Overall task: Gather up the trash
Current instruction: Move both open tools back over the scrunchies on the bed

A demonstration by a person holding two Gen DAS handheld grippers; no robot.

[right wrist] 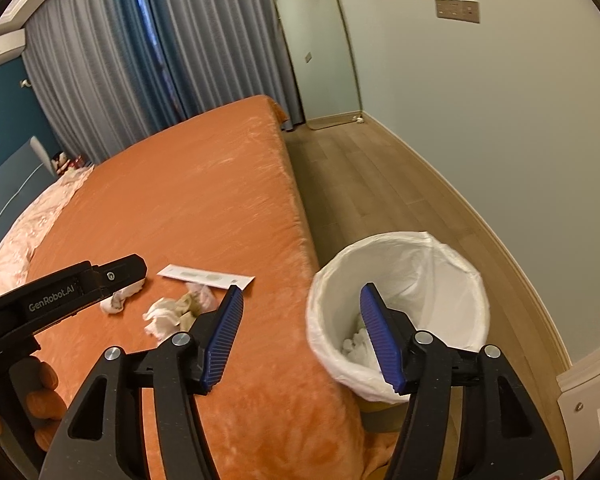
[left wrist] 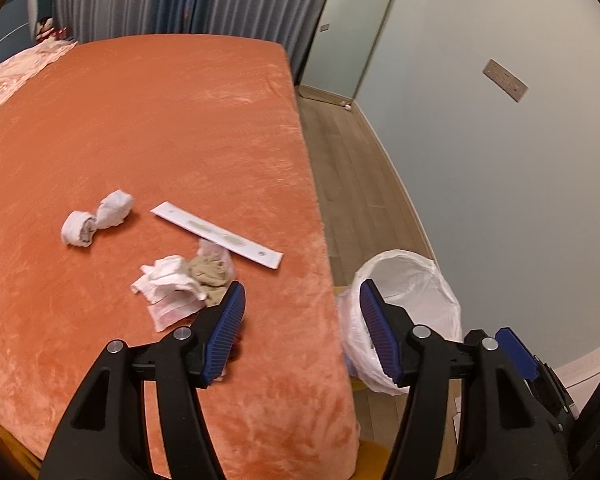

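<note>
On the orange bed (left wrist: 148, 128) lie a rolled white tissue wad (left wrist: 96, 218), a flat white paper sleeve (left wrist: 216, 234), and a pile of crumpled white and beige tissues with a pink wrapper (left wrist: 184, 284). My left gripper (left wrist: 302, 300) is open and empty, hovering over the bed's right edge just right of the pile. My right gripper (right wrist: 300, 304) is open and empty, above the gap between bed and bin. The white-lined trash bin (right wrist: 400, 304) stands on the floor beside the bed and holds some white tissue (right wrist: 356, 346). The bin also shows in the left wrist view (left wrist: 408, 292).
The left gripper's black body (right wrist: 60, 296) reaches over the bed in the right wrist view. A pink quilt (left wrist: 16, 76) lies at the bed's far left. Wooden floor (right wrist: 360, 184), a leaning mirror (right wrist: 320, 48), curtains (right wrist: 132, 60) and a pale wall (right wrist: 500, 140) surround the bed.
</note>
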